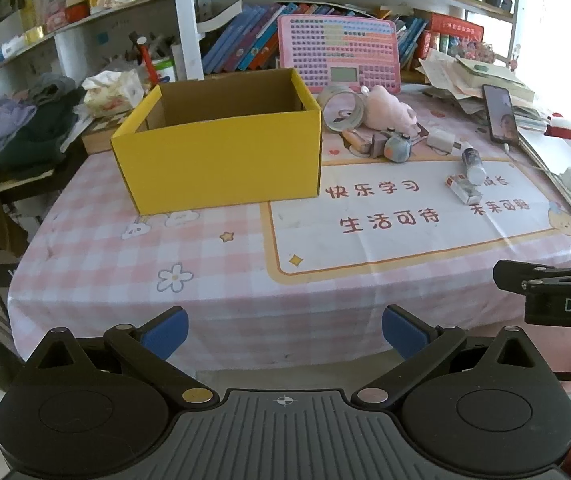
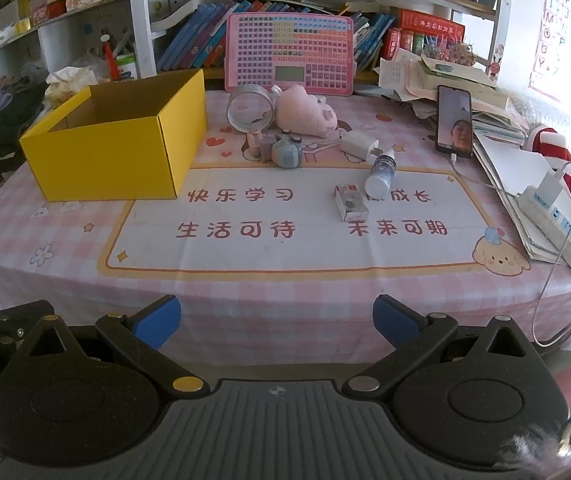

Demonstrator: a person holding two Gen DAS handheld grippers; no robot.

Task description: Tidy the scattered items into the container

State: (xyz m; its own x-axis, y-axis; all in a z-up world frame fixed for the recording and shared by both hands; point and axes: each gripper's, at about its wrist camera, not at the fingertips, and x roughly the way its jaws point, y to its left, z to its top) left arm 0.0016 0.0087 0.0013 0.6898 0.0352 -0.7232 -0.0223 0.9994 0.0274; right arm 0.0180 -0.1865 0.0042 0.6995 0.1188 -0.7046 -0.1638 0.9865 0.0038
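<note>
Both tools hang at the near table edge: the left gripper (image 1: 284,330) and right gripper (image 2: 276,320) spread wide, blue pads gripping nothing. The open yellow cardboard box (image 2: 113,152) sits back-left on the pink checked tablecloth (image 2: 85,264). To its right lie a clear tape roll (image 2: 250,110), fuzzy pink plush toy (image 2: 303,114), white plastic bottle (image 2: 380,176) and small flat red-and-white packet (image 2: 351,202).

Yellow box (image 1: 221,168) floor hidden

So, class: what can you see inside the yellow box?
Inside the yellow box, only bare brown cardboard walls show. Nothing rises above the rim. The floor of the box is hidden by its front wall in both views, so whether anything lies flat there cannot be seen.
</note>
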